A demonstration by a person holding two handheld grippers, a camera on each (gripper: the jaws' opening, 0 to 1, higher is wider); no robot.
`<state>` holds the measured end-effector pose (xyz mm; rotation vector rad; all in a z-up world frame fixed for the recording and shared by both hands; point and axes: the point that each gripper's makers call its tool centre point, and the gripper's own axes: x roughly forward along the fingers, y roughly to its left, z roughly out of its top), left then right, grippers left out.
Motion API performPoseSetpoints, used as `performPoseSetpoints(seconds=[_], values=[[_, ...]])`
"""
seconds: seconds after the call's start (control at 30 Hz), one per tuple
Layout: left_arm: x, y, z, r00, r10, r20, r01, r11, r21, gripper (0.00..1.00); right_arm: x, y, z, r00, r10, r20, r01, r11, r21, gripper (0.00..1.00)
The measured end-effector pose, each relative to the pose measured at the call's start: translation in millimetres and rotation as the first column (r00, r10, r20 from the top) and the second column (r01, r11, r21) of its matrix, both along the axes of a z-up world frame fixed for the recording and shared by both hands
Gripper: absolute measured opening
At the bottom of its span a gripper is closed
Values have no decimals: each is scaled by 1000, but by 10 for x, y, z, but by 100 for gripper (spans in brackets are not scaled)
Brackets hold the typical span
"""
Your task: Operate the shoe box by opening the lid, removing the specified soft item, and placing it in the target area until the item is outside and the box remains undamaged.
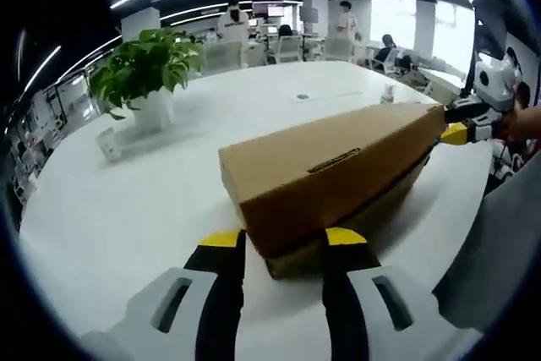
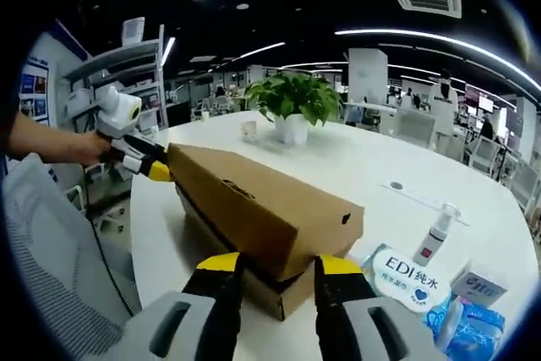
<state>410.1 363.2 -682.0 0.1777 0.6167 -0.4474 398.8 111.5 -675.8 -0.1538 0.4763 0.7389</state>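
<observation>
Shoe box [image 1: 338, 177] lies lengthwise on the white table [image 1: 127, 209] between the tools — left tool [image 1: 275, 238] and right tool [image 2: 272, 264], jaws apart, straddle opposite ends (lid slightly lifted).

The left gripper [image 1: 275, 241] reaches forward with its two yellow-tipped black jaws parted, one on each side of the near end of the shoe box [image 1: 338, 171]. Whether the tips press it cannot be told. The right gripper [image 2: 275, 264] does the same at the opposite end, jaws spread to either side of the box's corner. In each view the other gripper shows at the far end, held in a hand [image 2: 84, 148] with a bare forearm behind it.
</observation>
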Motion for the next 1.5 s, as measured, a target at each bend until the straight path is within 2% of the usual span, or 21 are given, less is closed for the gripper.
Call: performPoseSetpoints(seconds=[0.43, 1.03, 1.5], values=[[-49, -31, -77, 999, -27, -22, 28, 999, 23, 38, -30, 8, -92, 1000, 18, -14, -18, 1000, -23, 33], [-53, -52, -302, 996, -53, -76, 58, 996, 73, 40, -46, 12, -266, 999, 23, -49, -26, 998, -60, 33], [-59, -58, -409, 994, -40, -105, 47, 997, 63, 41, -38, 14, -393, 997, 6, -80, -11, 998, -67, 33]])
